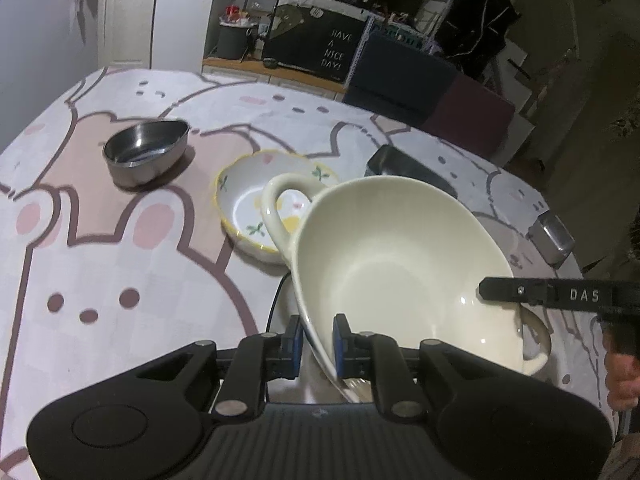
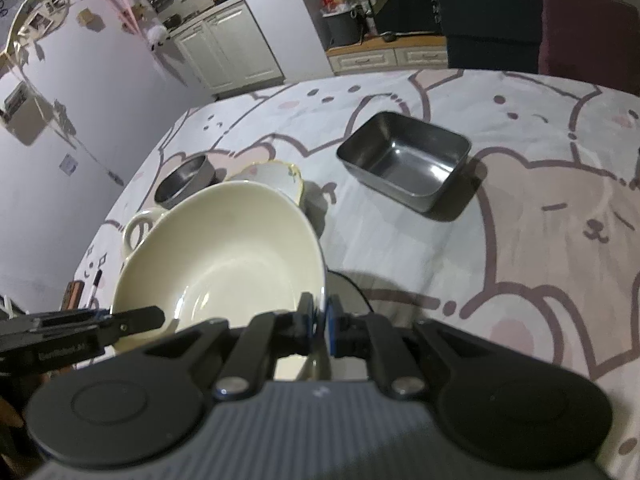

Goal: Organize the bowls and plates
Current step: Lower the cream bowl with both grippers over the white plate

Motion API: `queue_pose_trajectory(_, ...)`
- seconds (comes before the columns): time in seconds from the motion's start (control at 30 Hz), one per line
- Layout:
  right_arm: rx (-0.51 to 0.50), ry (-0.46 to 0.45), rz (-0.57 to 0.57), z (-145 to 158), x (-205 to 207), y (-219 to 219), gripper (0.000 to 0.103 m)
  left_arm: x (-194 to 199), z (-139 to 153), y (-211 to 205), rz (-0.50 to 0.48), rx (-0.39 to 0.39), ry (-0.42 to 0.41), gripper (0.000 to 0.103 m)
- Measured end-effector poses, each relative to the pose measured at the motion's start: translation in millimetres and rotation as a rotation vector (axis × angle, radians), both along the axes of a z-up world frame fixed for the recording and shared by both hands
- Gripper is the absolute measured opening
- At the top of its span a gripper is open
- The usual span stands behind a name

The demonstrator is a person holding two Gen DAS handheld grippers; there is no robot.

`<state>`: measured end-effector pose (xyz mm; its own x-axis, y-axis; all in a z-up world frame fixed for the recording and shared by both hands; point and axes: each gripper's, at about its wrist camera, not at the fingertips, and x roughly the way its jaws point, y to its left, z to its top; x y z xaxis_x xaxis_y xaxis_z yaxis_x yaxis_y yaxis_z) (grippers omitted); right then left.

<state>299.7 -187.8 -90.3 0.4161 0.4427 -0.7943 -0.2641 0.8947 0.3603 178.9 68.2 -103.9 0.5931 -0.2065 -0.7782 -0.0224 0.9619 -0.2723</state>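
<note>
**Both grippers on the cream bowl, stacking not started**

Jaws first: left gripper [image 1: 317,344] is pinching the rim of the cream bowl [image 1: 396,264] between its blue pads, narrow gap w/ the wall of the bowl in it. Right gripper [image 2: 320,326] is pressed nearly together on the opposite rim, same bowl. So I've got a two-handed hold; bowl looks tilted and seems to sit just above the tablecloth [image 1: 120,280], though I can't tell if its base touches.

Progress, as I judge it: early. Nothing is nested yet. Flowered bowl [image 1: 256,200] w/ yellow edge sits alone just behind the cream bowl's handle. Oval steel bowl [image 1: 146,150] is apart from it, further left. Steel tray [image 2: 404,160] is well apart on the other side. All four pieces are separate and all look empty. Left to do: set the cream bowl somewhere sensible, then group the rest.

View differences: only the right wrist cam shows the steel tray whole and open side up; the left cam catches just a dark edge of sth that may be it. Left cam gives the flowered bowl's inside & pattern, which the right cam mostly hides behind the cream bowl. Left cam also shows part of a hand [image 1: 620,376] at the edge.
</note>
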Motion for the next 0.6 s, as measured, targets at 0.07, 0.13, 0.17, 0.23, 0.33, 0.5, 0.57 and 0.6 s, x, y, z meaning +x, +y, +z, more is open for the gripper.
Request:
queue_pose_trajectory(0.07, -0.008, 0.011, 0.02, -4.0, 3.9, 2.6, 0.008, -1.1, -5.8, -0.5, 0.003, 0.002, 0.014, 0.017)
queue_pose_trajectory(0.13, -0.013, 0.02, 0.045, -7.1, 8.2, 3.0, 0.008, -2.0, -10.7, -1.7, 0.004, 0.005, 0.024, 0.017)
queue_pose_trajectory(0.17, -0.017, 0.023, 0.055, -8.6, 9.8, 3.5, 0.008, -2.3, -12.6, -2.2, 0.003, 0.007, 0.028, 0.017)
queue_pose_trajectory(0.23, -0.03, 0.032, 0.079, -11.3, 11.8, 4.2, 0.008, -2.3, -15.3, -4.2, 0.002, 0.015, 0.035, 0.018)
queue_pose_trajectory(0.33, -0.045, 0.053, 0.105, -18.9, 16.2, 5.8, 0.008, -2.7, -17.8, -7.0, 0.003, 0.029, 0.043, 0.018)
queue_pose_trajectory(0.5, -0.067, 0.074, 0.158, -26.0, 20.9, 9.3, 0.009, -6.3, -24.4, -10.2, 0.01, 0.026, 0.061, 0.018)
queue_pose_trajectory(0.57, -0.073, 0.079, 0.174, -27.8, 22.4, 9.9, 0.009, -7.8, -28.0, -12.6, 0.01, 0.025, 0.072, 0.019)
queue_pose_trajectory(0.6, -0.08, 0.08, 0.183, -28.9, 23.3, 10.6, 0.009, -8.3, -29.7, -14.2, 0.009, 0.026, 0.078, 0.019)
